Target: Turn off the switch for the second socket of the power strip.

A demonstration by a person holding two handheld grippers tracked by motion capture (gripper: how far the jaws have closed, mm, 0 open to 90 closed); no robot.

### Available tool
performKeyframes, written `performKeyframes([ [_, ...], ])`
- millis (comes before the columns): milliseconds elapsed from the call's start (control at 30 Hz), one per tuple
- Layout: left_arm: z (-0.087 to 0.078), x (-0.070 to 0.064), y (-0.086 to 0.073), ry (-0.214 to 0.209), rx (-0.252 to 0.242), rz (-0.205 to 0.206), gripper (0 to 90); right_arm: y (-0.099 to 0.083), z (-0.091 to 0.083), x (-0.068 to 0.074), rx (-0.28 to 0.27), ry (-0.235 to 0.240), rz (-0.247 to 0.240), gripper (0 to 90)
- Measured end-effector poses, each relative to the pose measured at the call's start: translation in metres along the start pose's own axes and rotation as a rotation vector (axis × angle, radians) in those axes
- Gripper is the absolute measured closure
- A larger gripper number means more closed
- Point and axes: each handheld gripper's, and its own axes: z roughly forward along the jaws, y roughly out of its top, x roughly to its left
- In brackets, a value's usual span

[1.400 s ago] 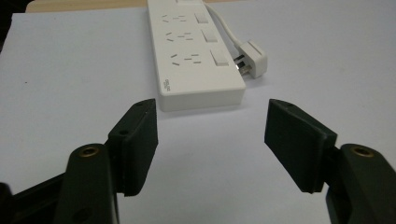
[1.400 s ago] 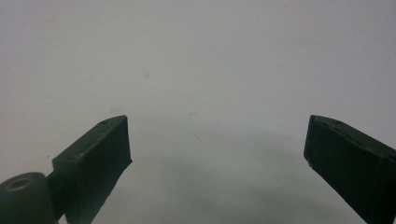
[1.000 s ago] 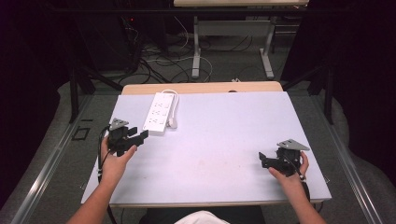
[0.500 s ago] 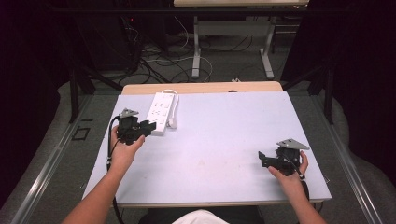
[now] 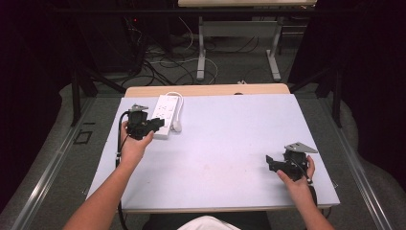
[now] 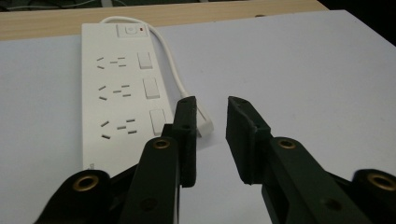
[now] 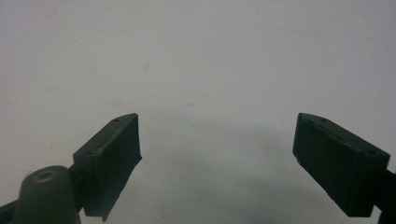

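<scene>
Your left tongs [image 6: 210, 109] stand a narrow gap apart and hold nothing. The white power strip [image 6: 119, 88] lies flat on the bench [image 6: 303, 79] just ahead of them and to their left, with its cord [image 6: 175, 70] running past the left jaw tip. Your right tongs [image 7: 217, 140] are spread wide over bare bench, well apart from the strip.

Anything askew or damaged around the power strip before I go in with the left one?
Nothing stands out. The power strip lies flat and intact near the table's far left edge, its cord looping beside it. The left hand-held gripper is open near its plug; the right hand-held gripper is open over bare table.
</scene>
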Motion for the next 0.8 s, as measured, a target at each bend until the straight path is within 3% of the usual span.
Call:
performKeyframes([
  [233, 0.003, -0.002, 0.014, -0.014, -0.002, -0.024, 78.3, 0.000, 0.001, 0.002, -0.002, 0.000, -0.011, 14.3],
  [433, 0.008, -0.003, 0.029, -0.025, 0.031, -0.043, 81.9, 0.000, 0.001, 0.002, 0.000, 0.005, -0.015, 14.3],
  [800, 0.021, -0.002, 0.047, -0.004, 0.038, -0.047, 88.0, 0.001, 0.000, 0.002, 0.005, 0.004, -0.013, 14.3],
])
